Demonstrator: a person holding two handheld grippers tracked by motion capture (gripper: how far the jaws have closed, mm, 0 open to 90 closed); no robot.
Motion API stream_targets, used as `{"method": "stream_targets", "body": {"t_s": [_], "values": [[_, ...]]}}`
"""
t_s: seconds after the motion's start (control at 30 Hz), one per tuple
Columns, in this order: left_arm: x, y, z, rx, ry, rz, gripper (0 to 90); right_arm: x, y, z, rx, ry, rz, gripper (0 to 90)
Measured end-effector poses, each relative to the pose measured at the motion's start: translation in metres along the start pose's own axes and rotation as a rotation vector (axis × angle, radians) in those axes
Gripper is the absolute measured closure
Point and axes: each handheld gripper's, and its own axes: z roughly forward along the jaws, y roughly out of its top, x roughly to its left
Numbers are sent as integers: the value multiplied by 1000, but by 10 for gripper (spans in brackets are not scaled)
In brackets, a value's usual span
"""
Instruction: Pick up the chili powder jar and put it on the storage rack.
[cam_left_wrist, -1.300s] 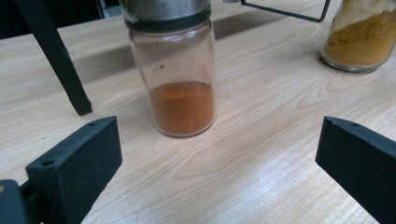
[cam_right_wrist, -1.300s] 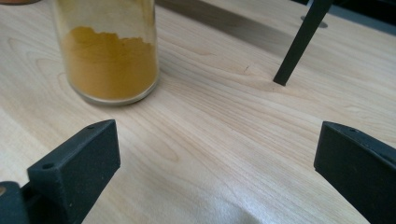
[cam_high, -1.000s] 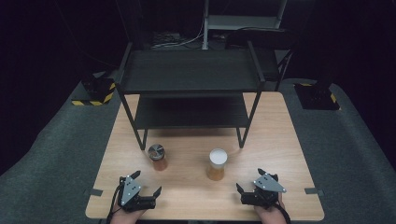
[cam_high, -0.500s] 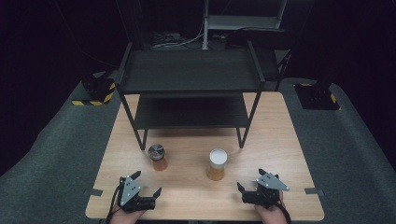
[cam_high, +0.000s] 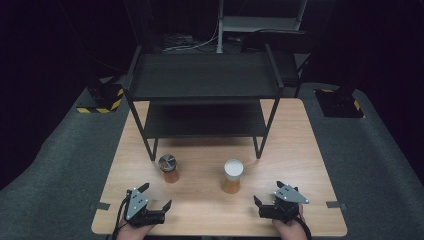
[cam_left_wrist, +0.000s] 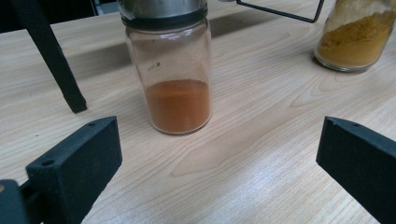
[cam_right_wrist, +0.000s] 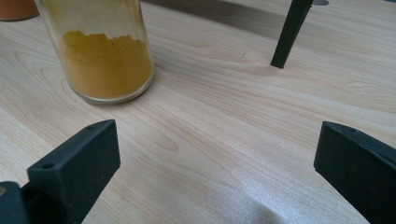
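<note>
Two glass spice jars stand on the wooden table (cam_high: 300, 150) in front of a black shelf rack (cam_high: 205, 90). The left jar (cam_high: 169, 168) (cam_left_wrist: 173, 70) has a metal lid and reddish-brown powder. The right jar (cam_high: 232, 176) (cam_right_wrist: 100, 51) has a white lid and yellow powder. My left gripper (cam_high: 156, 206) (cam_left_wrist: 219, 158) sits open near the front edge, short of the reddish jar, nothing between its jaws. My right gripper (cam_high: 261, 206) (cam_right_wrist: 217, 161) is open too, right of and nearer than the yellow jar, empty.
The rack has two shelves, both bare, and its front legs (cam_high: 151, 149) (cam_high: 258, 146) stand just behind the jars. One leg (cam_left_wrist: 49, 51) rises left of the reddish jar; another (cam_right_wrist: 292, 32) stands beyond my right gripper. Grey carpet surrounds the table.
The right gripper has shifted slightly forward and left on the table. The left gripper and both jars have stayed put.
</note>
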Motion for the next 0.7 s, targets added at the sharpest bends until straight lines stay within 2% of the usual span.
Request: {"method": "stream_targets", "body": {"t_s": [0.53,0.6,0.7], "values": [[-1,12,-1,-46,0,14,4,-3,-1,0,-4,8,15,0],[0,14,1,-62,-6,-1,4,-3,-1,0,-5,9,15,0],[0,16,2,-70,-5,4,4,-2,-1,0,-7,2,10,0]]}}
